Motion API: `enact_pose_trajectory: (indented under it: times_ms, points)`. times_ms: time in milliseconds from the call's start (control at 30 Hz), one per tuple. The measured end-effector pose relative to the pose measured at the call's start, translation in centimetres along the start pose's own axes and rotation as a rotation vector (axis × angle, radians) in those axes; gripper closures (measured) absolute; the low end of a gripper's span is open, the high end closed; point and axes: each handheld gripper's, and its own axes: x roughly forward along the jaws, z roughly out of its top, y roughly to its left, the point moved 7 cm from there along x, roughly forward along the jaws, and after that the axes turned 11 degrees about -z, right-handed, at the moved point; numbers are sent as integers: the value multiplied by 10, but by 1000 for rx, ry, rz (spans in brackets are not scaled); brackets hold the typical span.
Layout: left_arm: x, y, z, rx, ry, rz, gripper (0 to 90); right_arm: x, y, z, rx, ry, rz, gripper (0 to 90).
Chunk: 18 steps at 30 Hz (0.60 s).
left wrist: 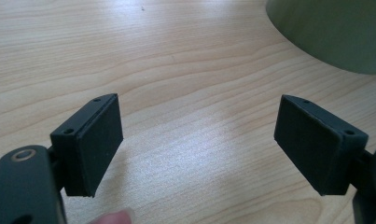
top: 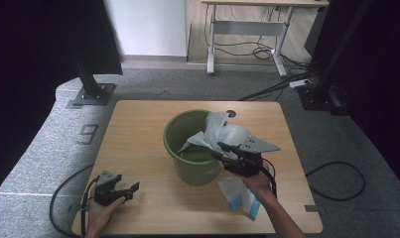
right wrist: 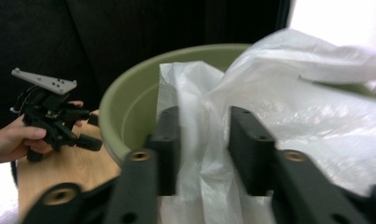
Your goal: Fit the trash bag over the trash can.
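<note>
A green bucket stands in the middle of the wooden table. A white plastic bag lies crumpled over its right rim and partly inside. My right gripper reaches over the bucket's near right rim. In the right gripper view its jaws stand apart, with a fold of the bag hanging loosely between them in front of the bucket. My left gripper rests low at the table's front left, open and holding nothing. The bucket's wall is ahead to its right.
A white and blue packet lies on the table under my right hand. Black frame posts stand on the floor behind the table at left and right. A desk and loose cables are farther off.
</note>
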Motion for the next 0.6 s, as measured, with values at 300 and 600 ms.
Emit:
enact_pose_trajectory:
  times_ms: [300,600]
  points:
    - [2,-2,0,5,9,-3,150,-27,-8,-1,21,-71,-120,359]
    - [3,-3,0,5,7,-4,150,-43,-14,-25,52,-61,-197,265]
